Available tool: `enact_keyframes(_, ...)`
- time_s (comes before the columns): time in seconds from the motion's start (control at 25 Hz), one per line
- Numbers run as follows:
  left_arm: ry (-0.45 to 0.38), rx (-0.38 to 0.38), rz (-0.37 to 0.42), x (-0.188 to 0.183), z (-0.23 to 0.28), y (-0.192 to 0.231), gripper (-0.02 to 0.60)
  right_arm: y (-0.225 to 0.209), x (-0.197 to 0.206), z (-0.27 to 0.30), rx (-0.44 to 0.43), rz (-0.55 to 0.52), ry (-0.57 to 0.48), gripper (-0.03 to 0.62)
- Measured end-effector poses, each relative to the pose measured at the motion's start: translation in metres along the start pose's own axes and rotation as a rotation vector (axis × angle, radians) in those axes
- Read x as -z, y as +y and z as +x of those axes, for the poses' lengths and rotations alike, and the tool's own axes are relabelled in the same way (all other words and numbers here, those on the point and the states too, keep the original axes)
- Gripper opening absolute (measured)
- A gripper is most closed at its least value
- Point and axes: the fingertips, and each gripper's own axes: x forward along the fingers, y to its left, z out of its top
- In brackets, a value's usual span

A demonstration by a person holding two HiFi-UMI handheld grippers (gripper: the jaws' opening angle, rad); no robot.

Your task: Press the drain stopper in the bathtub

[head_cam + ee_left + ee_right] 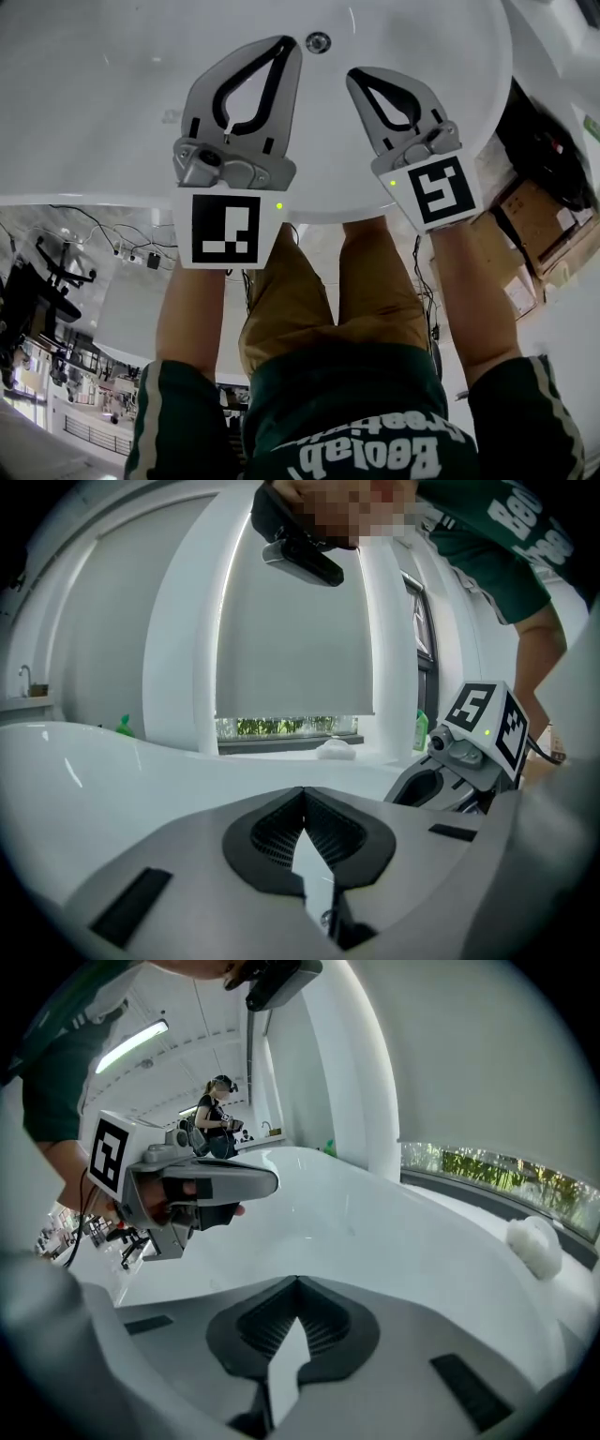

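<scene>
Chrome round drain stopper (318, 41) sits in floor of glossy white bathtub (94, 103), just beyond left tool (287, 47) tip, ahead-left of right tool (357, 77). Both tools pressed together, empty. Stopper probably stiff, sprung, slippery: push squarely on centre, no pinching.

A grey blind (295, 621) fills the middle of the left gripper view. Green leaves (281, 727) show under it. A soft white lump (336, 750) sits on the ledge below, and a green bottle (420, 731) stands to its right. In the head view, a brown box (536, 217) lies at the right edge and a black chair (47, 286) stands at the lower left.
</scene>
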Motion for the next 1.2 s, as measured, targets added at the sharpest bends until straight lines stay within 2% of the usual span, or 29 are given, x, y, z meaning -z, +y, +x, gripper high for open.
enact_keyframes(0.08, 0.038, -0.002, -0.023, 0.018, 0.005, -0.002, 0.008, -0.004, 0.016, 0.012, 0.004, 0.011, 0.009, 0.012)
enact_keyframes(0.24, 0.039, -0.009, -0.05, 0.038, 0.02, -0.001, 0.008, -0.014, 0.044, 0.033, 0.011, 0.07, 0.036, 0.012)
enact_keyframes(0.4, 0.05, 0.002, -0.076, 0.059, 0.033, 0.0, 0.008, -0.016, 0.068, 0.055, 0.0, 0.072, 0.067, 0.012)
enact_keyframes(0.8, 0.067, 0.03, -0.046, 0.103, 0.061, 0.003, 0.008, -0.032, 0.127, 0.115, 0.0, 0.067, 0.139, 0.012)
enact_keyframes(1.0, 0.078, 0.044, -0.058, 0.123, 0.065, 0.007, 0.009, -0.028, 0.164, 0.145, -0.002, 0.061, 0.209, 0.011)
enact_keyframes(1.2, 0.077, 0.043, -0.076, 0.13, 0.071, 0.012, 0.008, -0.034, 0.181, 0.172, -0.005, 0.036, 0.248, 0.011)
